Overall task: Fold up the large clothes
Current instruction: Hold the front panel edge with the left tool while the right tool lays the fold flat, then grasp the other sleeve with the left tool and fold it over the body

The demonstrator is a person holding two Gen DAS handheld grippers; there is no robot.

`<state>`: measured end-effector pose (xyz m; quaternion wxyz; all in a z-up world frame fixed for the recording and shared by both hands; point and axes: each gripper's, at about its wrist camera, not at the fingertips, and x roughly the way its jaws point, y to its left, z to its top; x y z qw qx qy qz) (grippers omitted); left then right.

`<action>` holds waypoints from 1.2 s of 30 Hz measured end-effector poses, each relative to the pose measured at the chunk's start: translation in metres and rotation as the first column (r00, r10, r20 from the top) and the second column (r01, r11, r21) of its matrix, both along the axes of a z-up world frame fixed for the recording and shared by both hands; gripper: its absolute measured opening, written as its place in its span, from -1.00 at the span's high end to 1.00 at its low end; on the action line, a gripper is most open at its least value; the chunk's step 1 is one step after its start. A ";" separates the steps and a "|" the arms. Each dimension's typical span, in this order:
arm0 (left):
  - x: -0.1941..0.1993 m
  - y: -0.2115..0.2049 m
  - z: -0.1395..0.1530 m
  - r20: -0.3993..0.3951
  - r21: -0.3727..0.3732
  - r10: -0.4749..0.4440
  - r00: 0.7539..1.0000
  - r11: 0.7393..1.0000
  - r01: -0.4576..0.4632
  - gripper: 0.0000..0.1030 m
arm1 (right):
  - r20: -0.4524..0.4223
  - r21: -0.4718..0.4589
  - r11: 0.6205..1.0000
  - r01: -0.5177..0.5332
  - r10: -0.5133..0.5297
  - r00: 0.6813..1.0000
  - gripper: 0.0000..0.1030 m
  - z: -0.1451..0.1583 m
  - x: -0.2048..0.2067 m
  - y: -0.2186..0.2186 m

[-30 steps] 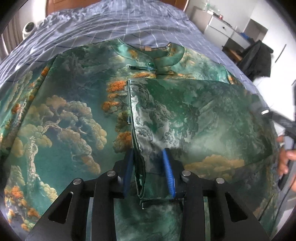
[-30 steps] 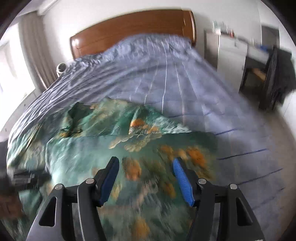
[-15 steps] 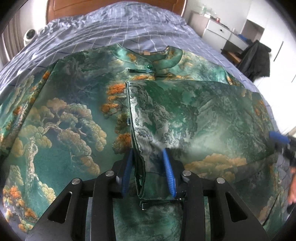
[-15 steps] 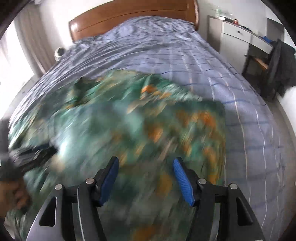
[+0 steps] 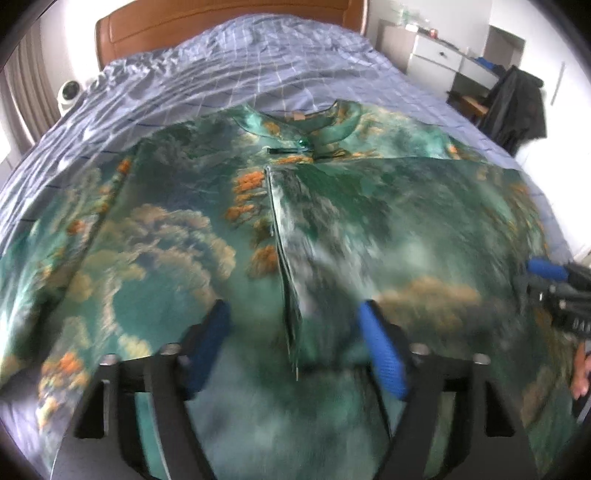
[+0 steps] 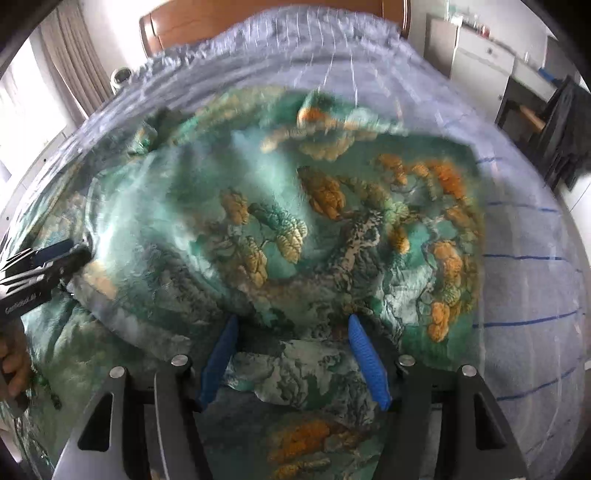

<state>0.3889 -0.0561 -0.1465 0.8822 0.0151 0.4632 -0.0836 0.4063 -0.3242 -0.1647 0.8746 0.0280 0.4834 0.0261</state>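
A large green satin garment [image 5: 177, 236] with orange and cream tree prints lies spread on the bed, collar [image 5: 314, 125] at the far side. Its right half is folded over toward the middle, with the folded edge [image 5: 284, 266] running toward me. My left gripper [image 5: 295, 325] is open, its blue fingers astride the near end of that fold. My right gripper [image 6: 291, 339] is open just above the garment [image 6: 295, 221] near its right side. The right gripper also shows at the right edge of the left wrist view [image 5: 550, 280].
The blue checked bedspread [image 5: 258, 59] covers the bed, with a wooden headboard [image 5: 221, 22] behind. A white dresser [image 5: 439, 59] and a chair with a dark coat [image 5: 517, 107] stand to the right. The bed's right edge [image 6: 535, 295] is near.
My left gripper has opened wide and let go of the fold, and has drawn back. My right gripper has swept down and left over the garment, still open.
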 end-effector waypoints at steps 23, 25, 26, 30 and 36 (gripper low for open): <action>-0.173 0.094 0.030 0.107 0.028 0.133 0.985 0.990 -0.137 -0.86 | 0.265 0.015 1.000 -0.011 0.006 0.964 -0.49 0.070 -0.233 0.099; -0.178 0.107 0.029 0.113 0.039 0.157 0.981 0.986 -0.162 -0.86 | 0.260 0.002 1.000 -0.031 0.029 0.965 -0.49 0.069 -0.236 0.110; -0.179 0.112 0.028 0.117 0.048 0.172 0.978 0.983 -0.178 -0.87 | 0.257 -0.008 0.999 -0.045 0.045 0.965 -0.49 0.069 -0.238 0.116; -0.183 0.157 0.017 0.100 0.045 0.273 0.957 0.959 -0.279 -0.91 | 0.259 -0.027 0.997 -0.077 0.081 0.962 -0.49 0.072 -0.243 0.130; -0.178 0.269 0.010 -0.009 -0.231 0.513 0.858 0.834 -0.501 -0.91 | 0.239 -0.028 0.994 -0.102 0.105 0.965 -0.49 0.069 -0.249 0.139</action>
